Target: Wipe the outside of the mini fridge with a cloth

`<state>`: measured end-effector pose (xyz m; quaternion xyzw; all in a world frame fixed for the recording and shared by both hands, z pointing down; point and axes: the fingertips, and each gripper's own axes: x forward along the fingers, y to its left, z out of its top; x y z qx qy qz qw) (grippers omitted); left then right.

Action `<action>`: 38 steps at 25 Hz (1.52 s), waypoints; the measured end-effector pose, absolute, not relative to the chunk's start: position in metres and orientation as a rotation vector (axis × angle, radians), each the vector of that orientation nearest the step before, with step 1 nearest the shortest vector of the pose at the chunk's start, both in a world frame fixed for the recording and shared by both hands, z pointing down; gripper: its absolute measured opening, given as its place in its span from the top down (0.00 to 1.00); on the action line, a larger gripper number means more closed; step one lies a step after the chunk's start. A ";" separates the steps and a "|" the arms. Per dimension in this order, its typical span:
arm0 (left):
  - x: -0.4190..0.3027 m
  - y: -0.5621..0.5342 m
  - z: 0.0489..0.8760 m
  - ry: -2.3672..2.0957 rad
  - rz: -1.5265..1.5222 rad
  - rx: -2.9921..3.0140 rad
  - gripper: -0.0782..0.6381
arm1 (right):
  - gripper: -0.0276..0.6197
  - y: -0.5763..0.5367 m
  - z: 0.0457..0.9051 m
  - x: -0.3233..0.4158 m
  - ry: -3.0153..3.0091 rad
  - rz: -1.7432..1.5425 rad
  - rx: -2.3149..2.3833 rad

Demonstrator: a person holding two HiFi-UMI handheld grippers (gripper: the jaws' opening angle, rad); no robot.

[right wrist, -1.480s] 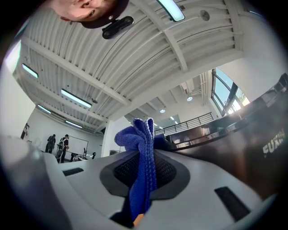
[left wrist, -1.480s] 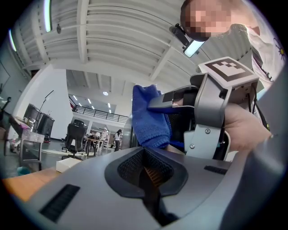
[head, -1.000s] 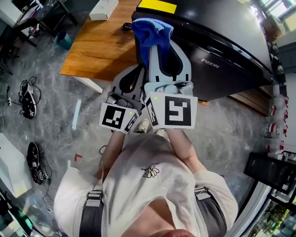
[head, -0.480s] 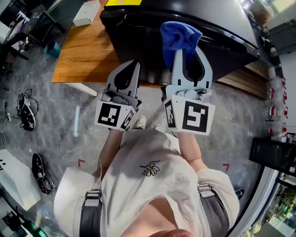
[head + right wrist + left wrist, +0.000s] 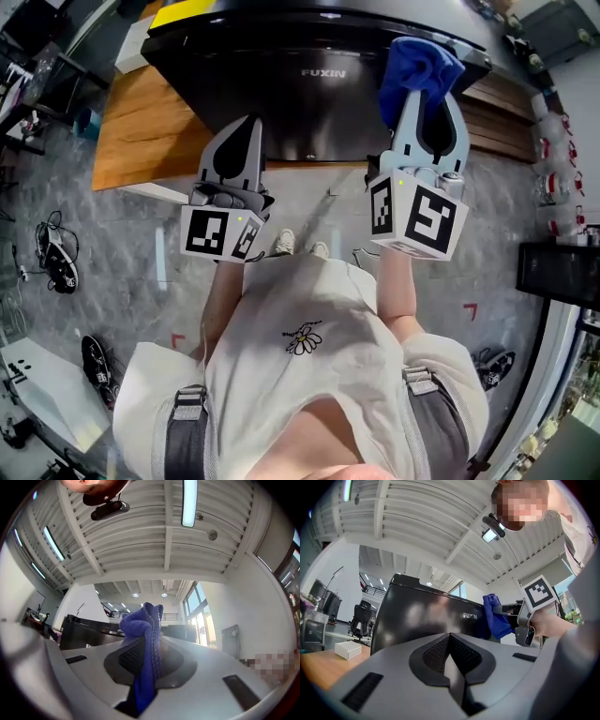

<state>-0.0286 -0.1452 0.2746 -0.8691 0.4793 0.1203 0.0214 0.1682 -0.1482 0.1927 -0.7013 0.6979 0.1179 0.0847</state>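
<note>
Wooden table (image 5: 131,122) carries mini fridge (image 5: 309,103), white box (image 5: 348,649) beside it.

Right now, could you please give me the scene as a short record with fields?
Fridge: black mini fridge, standing on a wooden table
Cloth: blue cloth, bunched, at the fridge corner on the head view's right; contact with the fridge unclear
Right gripper: shut on the cloth, raised toward the fridge
Left gripper: shut, empty, in front of the fridge
Other: white box on the table beside the fridge
</note>
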 end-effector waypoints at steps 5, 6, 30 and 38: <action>-0.014 -0.147 0.274 1.457 0.376 -2.708 0.88 | 0.86 -0.148 0.192 0.213 1.984 0.383 -2.203; -0.012 -0.147 0.273 1.451 0.376 -2.710 0.88 | 0.86 -0.147 0.192 0.217 1.975 0.390 -2.215; -0.030 -0.148 0.273 1.523 0.369 -2.670 0.88 | 0.86 -0.144 0.199 0.290 1.723 0.315 -2.394; -0.035 -0.133 0.272 1.566 0.375 -2.639 0.88 | 0.86 -0.118 0.209 0.282 1.739 0.248 -2.318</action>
